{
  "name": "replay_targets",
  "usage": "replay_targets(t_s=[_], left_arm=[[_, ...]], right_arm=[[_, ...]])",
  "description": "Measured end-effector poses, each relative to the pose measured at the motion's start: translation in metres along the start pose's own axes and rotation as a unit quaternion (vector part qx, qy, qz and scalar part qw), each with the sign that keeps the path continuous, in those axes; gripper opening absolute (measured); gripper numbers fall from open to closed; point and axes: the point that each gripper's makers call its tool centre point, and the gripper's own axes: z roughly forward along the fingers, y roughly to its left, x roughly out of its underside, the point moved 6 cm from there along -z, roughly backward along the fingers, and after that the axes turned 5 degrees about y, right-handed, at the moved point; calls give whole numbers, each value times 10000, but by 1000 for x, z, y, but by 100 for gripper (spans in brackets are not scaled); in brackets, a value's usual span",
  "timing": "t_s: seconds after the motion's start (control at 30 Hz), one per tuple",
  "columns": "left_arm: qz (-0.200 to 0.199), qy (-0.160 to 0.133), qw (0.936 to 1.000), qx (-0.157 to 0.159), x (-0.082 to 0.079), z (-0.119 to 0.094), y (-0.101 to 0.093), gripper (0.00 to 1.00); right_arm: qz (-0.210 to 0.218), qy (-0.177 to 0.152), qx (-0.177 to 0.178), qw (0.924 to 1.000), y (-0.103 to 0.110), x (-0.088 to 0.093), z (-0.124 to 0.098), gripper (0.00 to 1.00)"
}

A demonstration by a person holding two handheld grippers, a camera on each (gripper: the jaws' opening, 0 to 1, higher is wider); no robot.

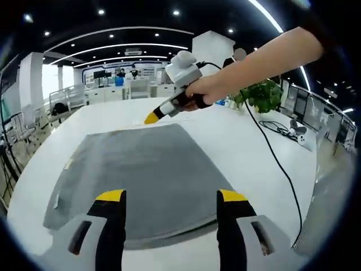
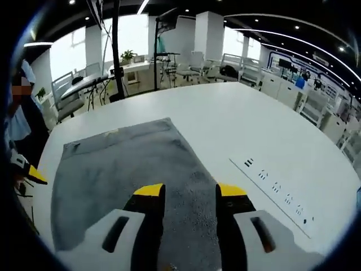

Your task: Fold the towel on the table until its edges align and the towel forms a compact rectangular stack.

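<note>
Left gripper view: grey towel spread flat on white table, one layer as far as visible, near edge just beyond own jaws. Left gripper held above near edge of towel, yellow-tipped jaws wide apart, nothing between them. Right gripper reaching in from upper right, held in a person's hand, yellow tip poised over far edge of towel; contact with cloth not clear; jaws there look close together, exact state hard to tell from this angle. Black cable trailing from that hand across table to right edge. Potted green plant on far right of table. Right gripper view: same towel seen from opposite side, lying flat, slight wrinkling along far edge, small pale tag at far edge. Right gripper with jaws parted to a narrow gap, nothing gripped, tips above towel near its right-hand edge. Left gripper's yellow tip at left margin beside towel edge. Recessed socket strip set in tabletop to right of towel, well apart from it. Office chairs and desks in background
</note>
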Motion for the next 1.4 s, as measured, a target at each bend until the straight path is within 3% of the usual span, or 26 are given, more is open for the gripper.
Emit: replay_targets(t_s=[0.27,0.5,0.7,0.83,0.9,1.17,1.3,1.4], left_arm=[[282,110,9987,407,-3,12,-22,64],[525,251,9953,770,0,18,-41,52],[559,363,9928,998,5,24,-52,46],[356,347,9907,1270,8,26,-62,38],[421,395,9897,1312,11,28,-66,32],[623,641,9841,1532,21,32,-79,24],[663,849,9793,1712,29,35,-85,22],[758,918,9786,1677,33,38,-87,22]], right_arm=[[190,61,117,9997,-13,15,-12,35],[379,137,191,9990,-25,33,-16,34],[610,122,231,9978,-30,44,-19,34],[702,167,266,9970,-35,52,-20,34],[794,196,276,9963,-39,57,-19,33],[960,269,402,9942,-45,69,-23,32],[1086,259,563,9922,-51,75,-25,31],[1215,298,627,9902,-53,80,-27,31]])
